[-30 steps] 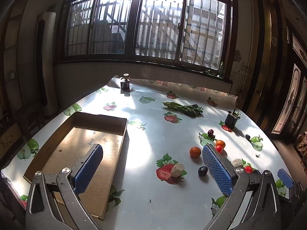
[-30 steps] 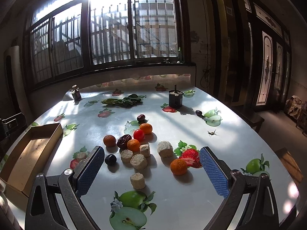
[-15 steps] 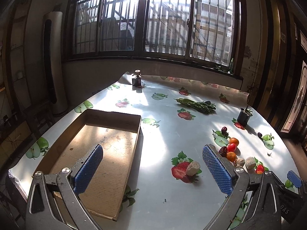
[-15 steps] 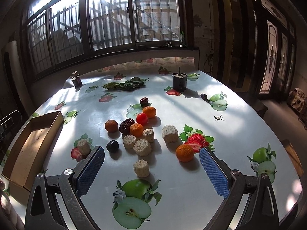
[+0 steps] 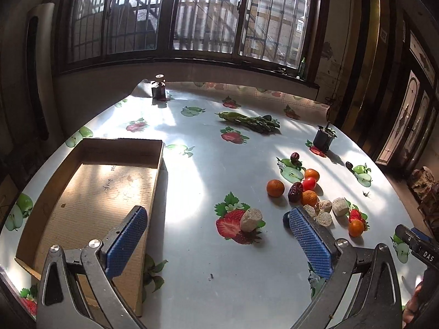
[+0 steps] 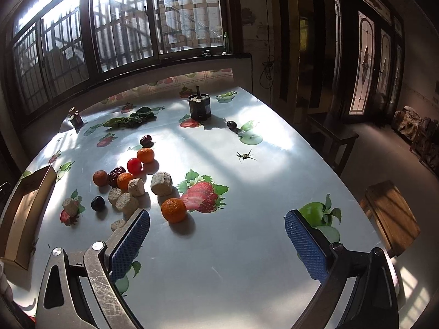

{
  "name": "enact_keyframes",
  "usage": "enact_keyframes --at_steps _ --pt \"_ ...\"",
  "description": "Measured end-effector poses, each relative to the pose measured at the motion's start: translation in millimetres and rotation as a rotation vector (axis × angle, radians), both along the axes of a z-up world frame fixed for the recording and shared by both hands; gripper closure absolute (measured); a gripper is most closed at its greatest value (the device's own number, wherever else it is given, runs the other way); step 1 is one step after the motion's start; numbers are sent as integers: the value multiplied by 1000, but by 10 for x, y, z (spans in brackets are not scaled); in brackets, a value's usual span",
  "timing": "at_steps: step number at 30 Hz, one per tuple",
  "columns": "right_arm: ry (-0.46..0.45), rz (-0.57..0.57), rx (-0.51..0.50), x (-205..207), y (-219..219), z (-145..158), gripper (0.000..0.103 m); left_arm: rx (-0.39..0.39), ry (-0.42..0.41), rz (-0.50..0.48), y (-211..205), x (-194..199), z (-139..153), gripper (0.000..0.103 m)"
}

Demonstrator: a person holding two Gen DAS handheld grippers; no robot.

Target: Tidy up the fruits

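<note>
Small oranges (image 6: 173,210), a red tomato (image 6: 134,164), dark dates (image 6: 116,173), a dark plum (image 6: 97,203) and several beige cork-like chunks (image 6: 161,183) lie clustered on the table. The cluster also shows in the left wrist view, with an orange (image 5: 275,187) at its left. An empty cardboard tray (image 5: 90,189) lies at the table's left; its end shows in the right wrist view (image 6: 24,208). My left gripper (image 5: 218,229) is open and empty above the table, between tray and fruit. My right gripper (image 6: 217,229) is open and empty, just right of the nearest orange.
A bunch of green vegetables (image 5: 251,120), a small dark pot (image 5: 323,138) and a small bottle (image 5: 158,89) stand at the table's far side. A lone chunk (image 5: 251,220) lies on a printed strawberry. A wooden stool (image 6: 389,216) stands right of the table.
The left view has swung right and closer, bringing the fruit cluster more into sight. The right gripper has moved forward and turned right; the nearest orange now lies by its left finger.
</note>
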State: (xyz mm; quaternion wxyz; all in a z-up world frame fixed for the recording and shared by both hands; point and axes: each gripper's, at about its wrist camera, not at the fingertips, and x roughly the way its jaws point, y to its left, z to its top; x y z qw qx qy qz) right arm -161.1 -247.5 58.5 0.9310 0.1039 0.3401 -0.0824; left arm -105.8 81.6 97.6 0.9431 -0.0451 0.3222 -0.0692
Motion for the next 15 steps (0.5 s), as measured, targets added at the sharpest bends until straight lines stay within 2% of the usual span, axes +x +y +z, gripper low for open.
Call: enact_keyframes --at_steps 2,4,5,6,9,15 --pt "43 42 32 132 -11 -41 25 -20 28 -76 -154 4 -56 2" --pt "88 91 61 298 -16 -102 33 -35 68 -137 -294 29 -122 14" --pt "110 113 81 398 -7 -153 39 -39 95 -170 -366 50 -158 29" --pt "127 128 99 478 -11 -192 40 -43 125 -203 -441 72 -203 42" --pt "171 166 121 721 44 -333 40 -57 191 -243 -608 129 -333 45" --pt "191 199 70 931 186 -507 41 -28 245 -317 -1006 219 -501 45"
